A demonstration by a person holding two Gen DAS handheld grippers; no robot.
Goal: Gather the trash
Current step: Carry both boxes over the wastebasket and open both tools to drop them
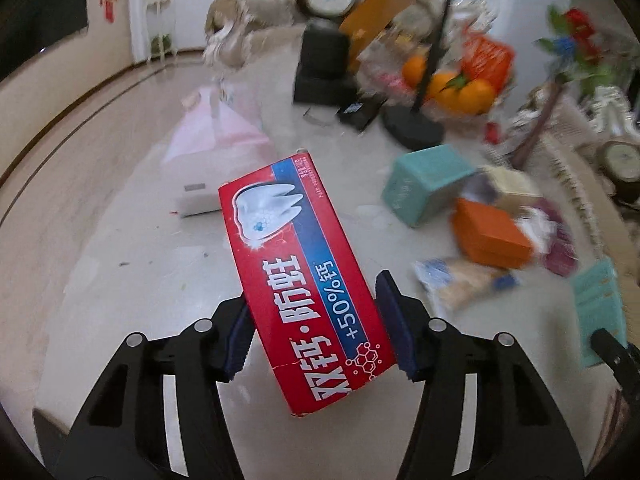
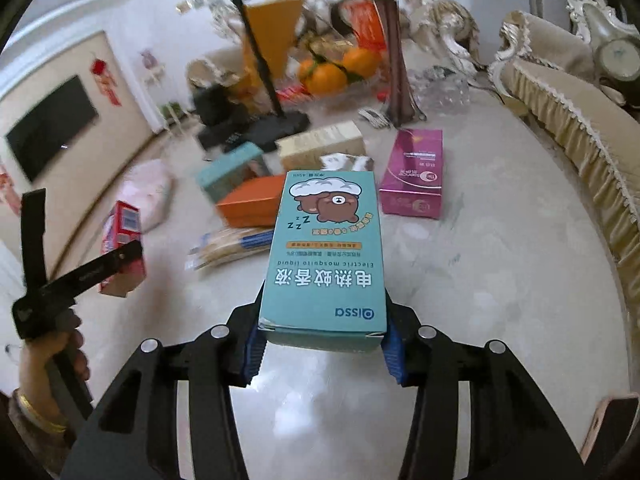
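boxes (image 2: 252,204) on glossy marble table (image 2: 500,272)

left gripper (image 1: 316,334) clamped on a red box (image 1: 302,276), tilted, blue pads (image 1: 394,328) on both sides, right gripper (image 2: 323,346) clamped on a teal box (image 2: 326,256), left hand (image 2: 48,354) gripping its handle

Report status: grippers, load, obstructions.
Left gripper shut on red toothpaste box. Right gripper shut on teal mosquito-liquid box. Nothing obstructing.
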